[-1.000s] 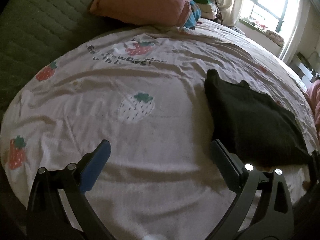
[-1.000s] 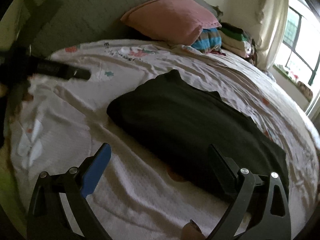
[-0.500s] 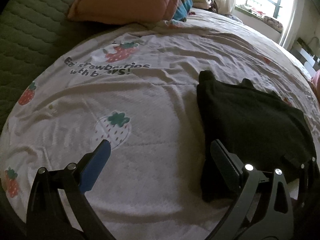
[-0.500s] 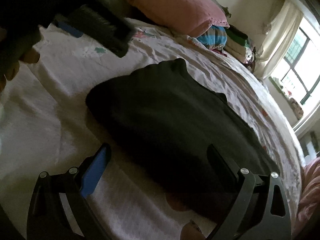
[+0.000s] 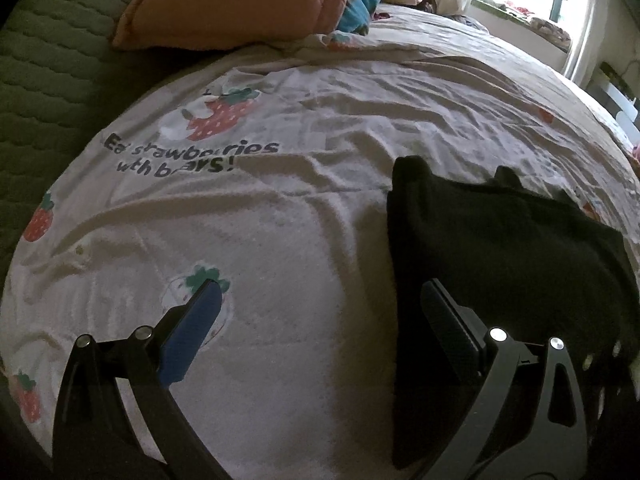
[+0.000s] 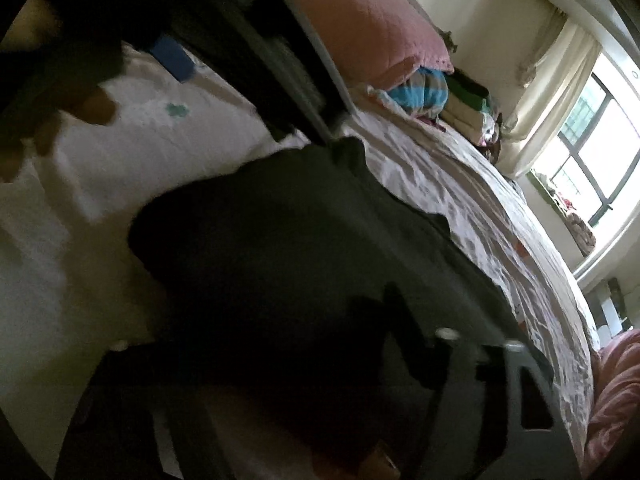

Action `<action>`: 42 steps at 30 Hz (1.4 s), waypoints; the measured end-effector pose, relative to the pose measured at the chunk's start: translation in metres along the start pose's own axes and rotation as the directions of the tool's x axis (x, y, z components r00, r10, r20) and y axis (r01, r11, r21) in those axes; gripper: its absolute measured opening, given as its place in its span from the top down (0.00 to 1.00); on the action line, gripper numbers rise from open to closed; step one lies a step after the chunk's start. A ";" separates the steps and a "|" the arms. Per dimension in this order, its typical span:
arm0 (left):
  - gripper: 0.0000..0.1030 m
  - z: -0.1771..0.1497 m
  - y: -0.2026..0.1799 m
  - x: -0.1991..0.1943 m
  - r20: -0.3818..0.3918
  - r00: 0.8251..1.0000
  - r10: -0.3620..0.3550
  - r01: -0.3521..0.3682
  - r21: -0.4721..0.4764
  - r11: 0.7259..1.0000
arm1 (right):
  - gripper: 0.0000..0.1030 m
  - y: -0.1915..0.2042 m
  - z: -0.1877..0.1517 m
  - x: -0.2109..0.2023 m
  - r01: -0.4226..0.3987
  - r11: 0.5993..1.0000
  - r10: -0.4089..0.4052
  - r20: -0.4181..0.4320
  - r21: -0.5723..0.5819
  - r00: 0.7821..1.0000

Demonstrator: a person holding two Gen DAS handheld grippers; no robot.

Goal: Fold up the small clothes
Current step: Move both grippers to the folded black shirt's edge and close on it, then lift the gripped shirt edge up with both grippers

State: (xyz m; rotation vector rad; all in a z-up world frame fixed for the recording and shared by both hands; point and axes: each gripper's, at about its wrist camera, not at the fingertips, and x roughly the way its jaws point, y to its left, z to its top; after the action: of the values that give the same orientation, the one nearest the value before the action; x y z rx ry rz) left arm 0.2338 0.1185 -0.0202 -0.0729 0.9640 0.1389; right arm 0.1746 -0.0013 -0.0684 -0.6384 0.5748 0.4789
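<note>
A folded black garment [image 5: 500, 248] lies flat on the strawberry-print bed sheet [image 5: 280, 240]. My left gripper [image 5: 320, 308] is open and empty, low over the sheet at the garment's near left edge, its right finger [image 5: 444, 320] over the cloth. In the right wrist view the garment [image 6: 300, 248] fills the middle. My right gripper [image 6: 280, 340] is dark and blurred just above it; its jaws look wide apart and empty. The left gripper [image 6: 176, 56] shows at the upper left of that view.
A pink pillow [image 5: 240, 0] and a stack of folded clothes [image 6: 460, 104] lie at the head of the bed by a green quilted headboard [image 5: 48, 60]. A window [image 6: 592, 132] is at the right. Pink bedding [image 6: 616, 400] lies at the far right.
Both grippers have moved in closer to the black garment. The right wrist view has tilted and blurred as it dropped towards the cloth. The garment has not moved.
</note>
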 end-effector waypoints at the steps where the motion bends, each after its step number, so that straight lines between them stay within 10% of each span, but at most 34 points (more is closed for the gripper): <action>1: 0.09 0.003 -0.001 0.000 -0.004 1.000 -0.018 0.018 -0.010 1.000 | 0.55 -0.001 0.000 -0.005 -0.005 1.000 0.005 0.024 0.003 1.000; 6: 0.09 0.018 -0.011 0.003 -0.019 0.992 -0.128 0.127 -0.056 0.990 | 0.79 -0.009 -0.001 -0.017 -0.010 0.999 0.007 0.077 0.031 0.997; 21: 0.10 0.026 -0.048 0.026 -0.100 0.959 -0.266 0.255 -0.104 0.961 | 0.82 -0.048 -0.020 -0.053 -0.062 0.975 0.026 0.164 0.216 0.986; 29: 0.74 0.023 -0.078 0.001 -0.078 0.924 -0.375 0.370 -0.065 0.927 | 0.83 -0.066 -0.030 -0.073 -0.060 0.956 0.006 0.186 0.286 0.982; 42: 0.77 0.025 -0.142 -0.071 0.023 0.916 -0.400 0.396 0.088 0.914 | 0.83 -0.100 -0.057 -0.128 -0.002 0.920 -0.105 0.249 0.392 0.963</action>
State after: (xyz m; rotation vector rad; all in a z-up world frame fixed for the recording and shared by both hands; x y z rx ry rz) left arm 0.2356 -0.0249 0.0526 -0.1897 0.8951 -0.2755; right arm 0.1178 -0.1402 0.0157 -0.2009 0.3797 0.3772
